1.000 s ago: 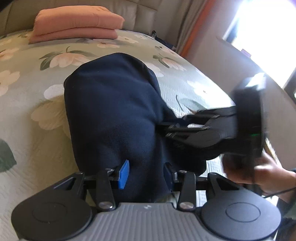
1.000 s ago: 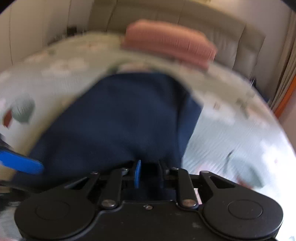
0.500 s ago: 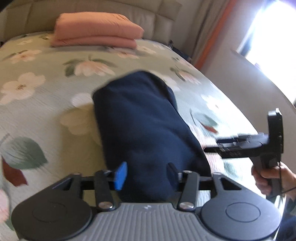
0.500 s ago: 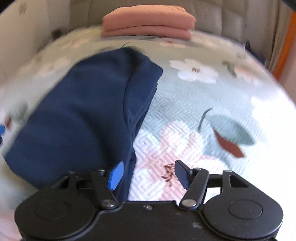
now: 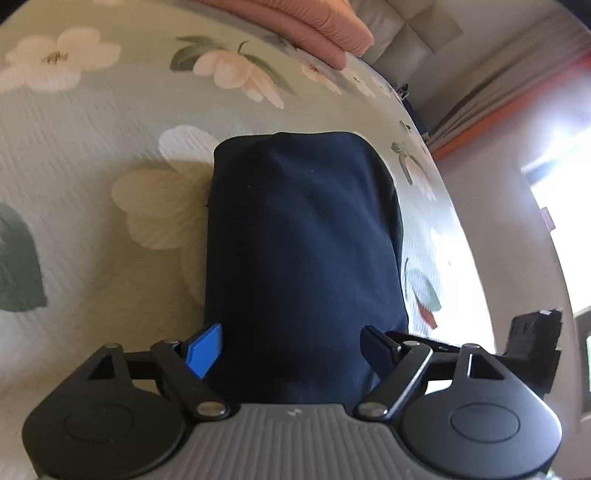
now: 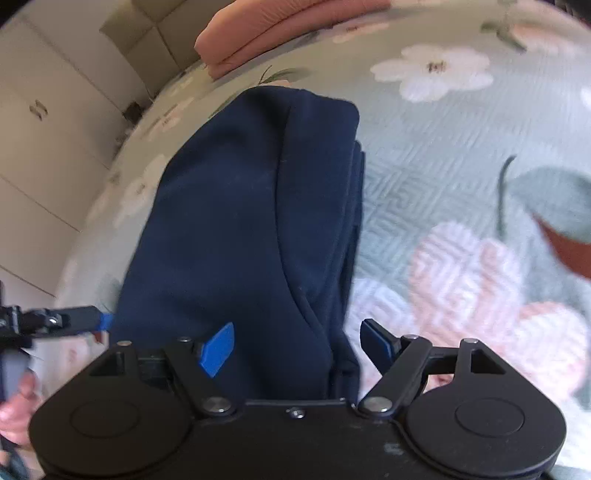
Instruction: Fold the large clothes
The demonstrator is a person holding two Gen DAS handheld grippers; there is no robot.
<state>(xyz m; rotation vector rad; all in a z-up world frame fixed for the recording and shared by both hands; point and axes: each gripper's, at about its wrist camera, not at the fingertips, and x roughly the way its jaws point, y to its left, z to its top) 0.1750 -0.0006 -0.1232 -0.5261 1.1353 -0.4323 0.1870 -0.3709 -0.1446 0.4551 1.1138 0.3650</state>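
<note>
**A:** Left wrist view: left gripper spread wide, holding nothing. The navy garment lies folded on the floral bedspread, its near end between the fingers.

**B:** Right gripper is wide and empty too, straddling the layered edge.

**A:** I'd pinch every layer together at both near corners, then fold evenly.

Floral bed: navy garment, pink blanket.
</note>
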